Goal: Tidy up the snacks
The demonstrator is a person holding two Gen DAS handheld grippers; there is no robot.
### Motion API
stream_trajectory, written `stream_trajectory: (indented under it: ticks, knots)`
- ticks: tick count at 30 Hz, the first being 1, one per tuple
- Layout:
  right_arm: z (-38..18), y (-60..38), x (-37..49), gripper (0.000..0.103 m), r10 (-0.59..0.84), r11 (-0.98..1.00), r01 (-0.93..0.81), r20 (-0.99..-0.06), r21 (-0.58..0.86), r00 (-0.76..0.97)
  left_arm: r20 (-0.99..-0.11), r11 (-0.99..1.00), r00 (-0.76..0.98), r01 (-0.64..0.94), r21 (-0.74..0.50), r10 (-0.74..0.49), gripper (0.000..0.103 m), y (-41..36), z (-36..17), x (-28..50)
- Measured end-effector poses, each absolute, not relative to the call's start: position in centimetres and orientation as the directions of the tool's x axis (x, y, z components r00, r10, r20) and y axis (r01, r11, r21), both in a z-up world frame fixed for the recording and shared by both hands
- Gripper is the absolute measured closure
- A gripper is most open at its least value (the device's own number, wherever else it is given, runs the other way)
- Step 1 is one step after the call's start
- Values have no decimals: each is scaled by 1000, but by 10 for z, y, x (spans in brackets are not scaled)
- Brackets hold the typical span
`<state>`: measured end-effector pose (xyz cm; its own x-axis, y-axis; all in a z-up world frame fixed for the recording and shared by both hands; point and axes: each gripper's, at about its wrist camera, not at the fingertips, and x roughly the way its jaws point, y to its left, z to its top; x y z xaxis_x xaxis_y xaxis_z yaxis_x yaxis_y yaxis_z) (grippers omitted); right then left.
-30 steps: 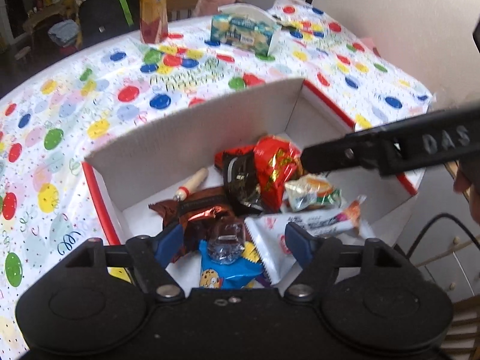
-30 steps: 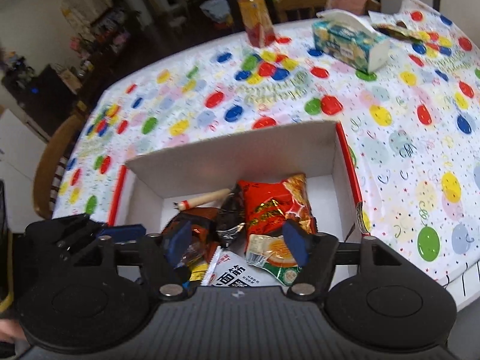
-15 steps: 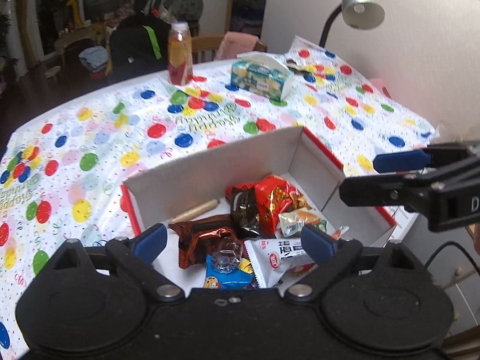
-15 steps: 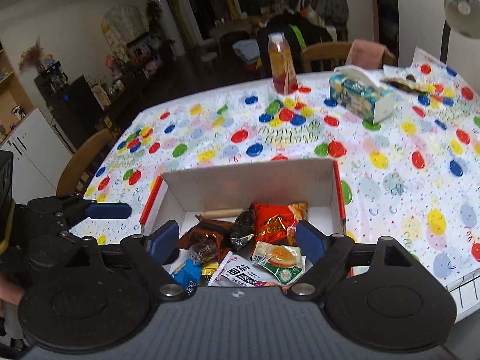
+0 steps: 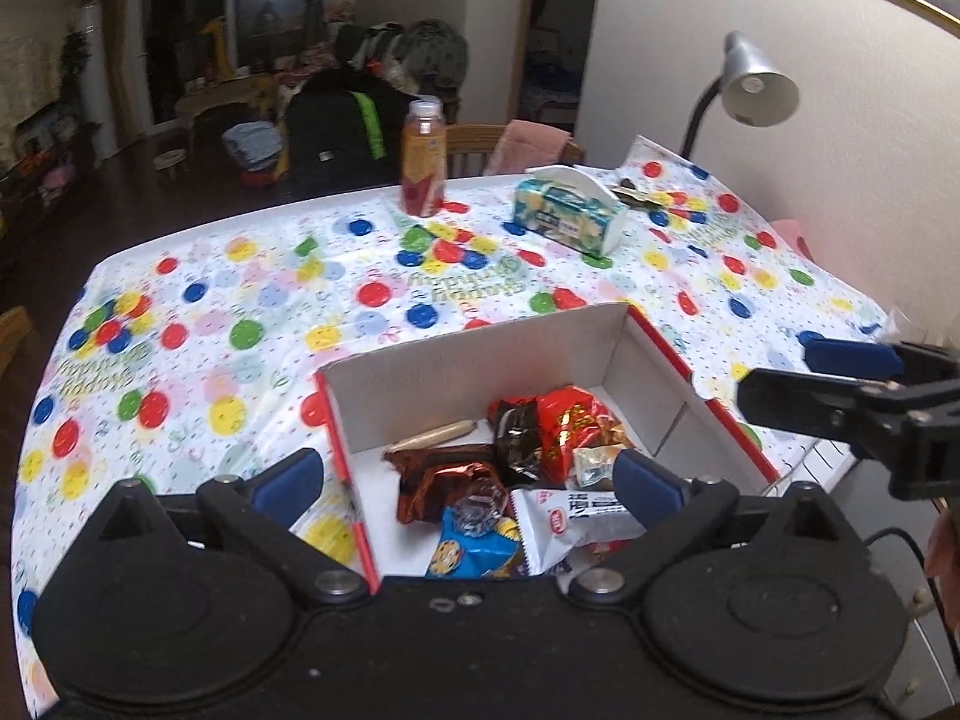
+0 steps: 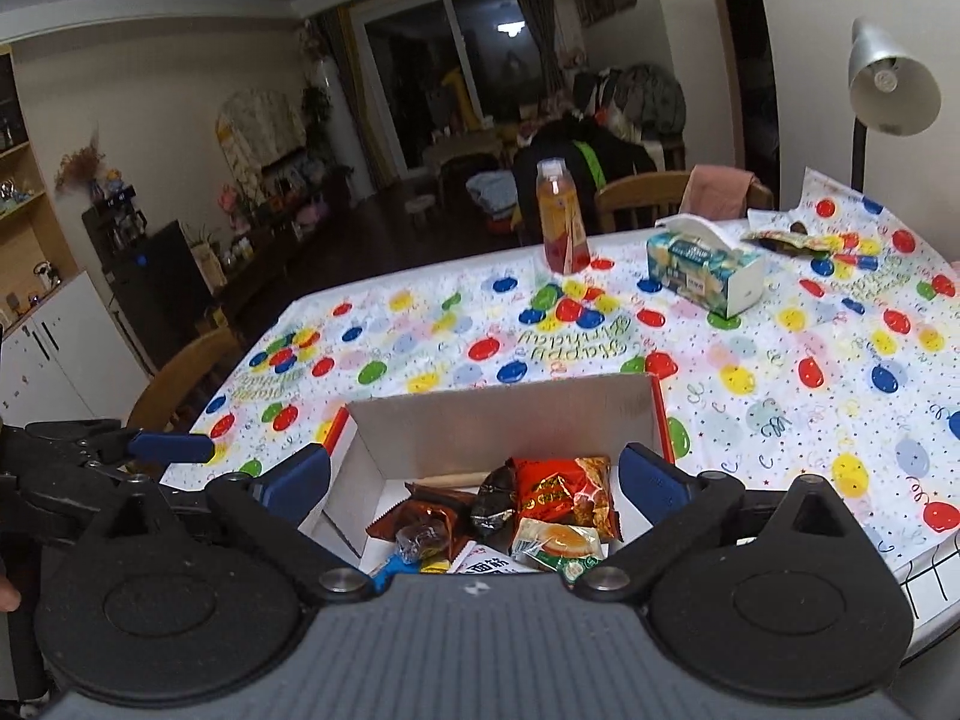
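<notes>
A white cardboard box with red edges (image 5: 480, 372) (image 6: 510, 420) sits at the table's near edge. Inside lies a heap of snacks: a red packet (image 5: 570, 426) (image 6: 558, 495), a brown foil packet (image 5: 444, 480), a blue cookie bag (image 5: 474, 552), a white bar wrapper (image 5: 576, 516) and a thin stick (image 5: 432, 435). My left gripper (image 5: 468, 480) hangs open above the box with nothing in it. My right gripper (image 6: 474, 477) is likewise open and empty over the box. The right gripper (image 5: 852, 378) also shows at the right of the left wrist view.
On the balloon-print tablecloth (image 5: 240, 300) stand a juice bottle (image 5: 423, 162) (image 6: 561, 225) and a tissue box (image 5: 567, 216) (image 6: 702, 267) at the far side. A desk lamp (image 5: 750, 90) rises at the right wall. Wooden chairs (image 6: 180, 378) surround the table.
Both grippers have pulled up and back from the box and their fingers have spread wider. The snacks stay in the box.
</notes>
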<state>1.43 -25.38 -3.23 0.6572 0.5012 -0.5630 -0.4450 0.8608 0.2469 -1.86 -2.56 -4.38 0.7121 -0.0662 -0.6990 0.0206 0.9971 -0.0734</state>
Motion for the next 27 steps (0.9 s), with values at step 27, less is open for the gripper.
stream_trajectory:
  ticks: [27]
  knots:
    - [-33,-260,-38,0,437,898,-389,-533,208,724,-673,990,739,-122,-75,40,0,-34,-26,-70]
